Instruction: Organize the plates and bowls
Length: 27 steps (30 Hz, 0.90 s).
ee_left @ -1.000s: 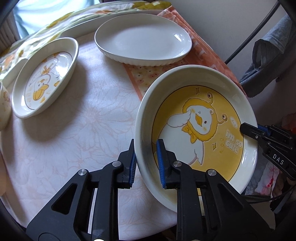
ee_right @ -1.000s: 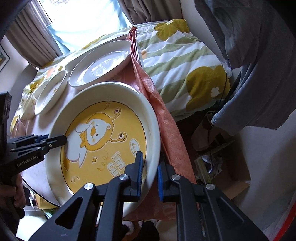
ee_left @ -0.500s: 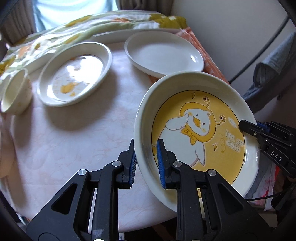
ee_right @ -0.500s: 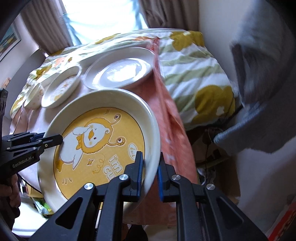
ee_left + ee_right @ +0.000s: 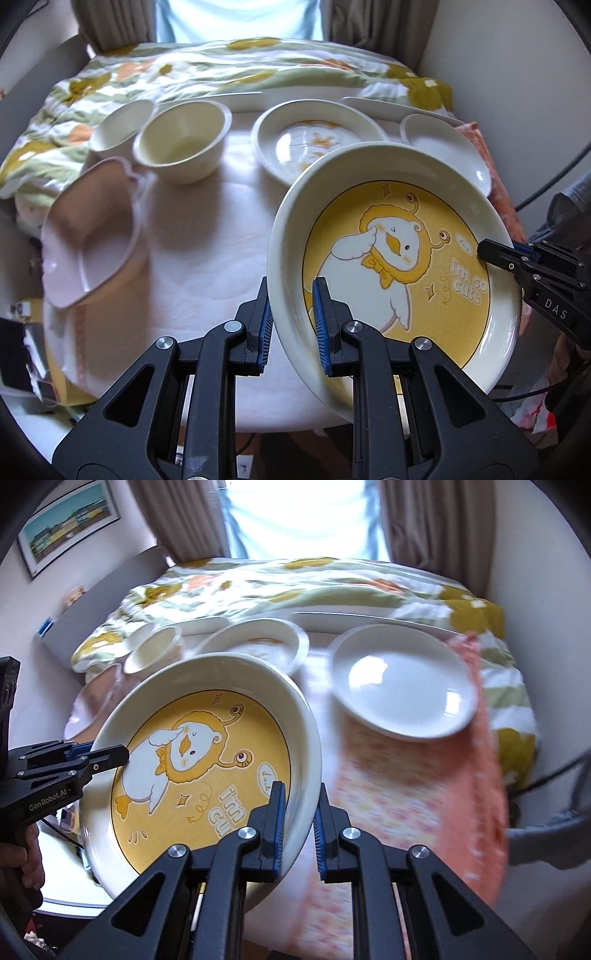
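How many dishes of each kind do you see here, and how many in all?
Plates with a duck picture: 2, the big yellow plate and the small duck plate.
Plain white plate: 1.
Round bowls: 2, and.
Pink divided dish: 1.
Total: 6.

The small duck plate (image 5: 314, 144) is partly hidden by the yellow duck plate (image 5: 399, 258) (its near rim unseen); the pink dish (image 5: 88, 236) is blurred in both views.
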Tool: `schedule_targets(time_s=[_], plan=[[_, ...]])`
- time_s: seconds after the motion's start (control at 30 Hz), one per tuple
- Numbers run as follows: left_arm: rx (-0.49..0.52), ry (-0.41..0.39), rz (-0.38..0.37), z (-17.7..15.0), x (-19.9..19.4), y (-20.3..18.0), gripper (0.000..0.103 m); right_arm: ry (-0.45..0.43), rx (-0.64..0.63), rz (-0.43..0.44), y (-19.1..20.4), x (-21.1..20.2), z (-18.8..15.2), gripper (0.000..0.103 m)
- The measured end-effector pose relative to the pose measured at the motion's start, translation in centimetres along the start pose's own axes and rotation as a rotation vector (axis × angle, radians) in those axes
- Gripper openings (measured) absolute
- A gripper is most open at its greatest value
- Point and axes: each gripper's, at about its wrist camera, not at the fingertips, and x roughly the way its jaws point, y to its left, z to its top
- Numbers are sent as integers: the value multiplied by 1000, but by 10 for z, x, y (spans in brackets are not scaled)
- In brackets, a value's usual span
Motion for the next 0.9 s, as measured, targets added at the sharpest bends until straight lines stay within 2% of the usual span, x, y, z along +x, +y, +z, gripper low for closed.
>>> schedule_targets(time_s=[0.23, 0.43, 0.67, 0.9], plan=[[-44, 43, 9, -10, 17, 61, 17, 66, -21, 34, 57, 44, 0, 13], [-58, 81, 1, -22, 36, 99, 17, 102, -14, 34, 89, 75, -1, 13], [-48, 63, -23, -30, 46, 120, 17, 110, 6, 19, 107, 98, -2, 13], [-32, 50, -50, -36, 54, 129, 17, 104, 10, -13, 113, 100, -2, 13]])
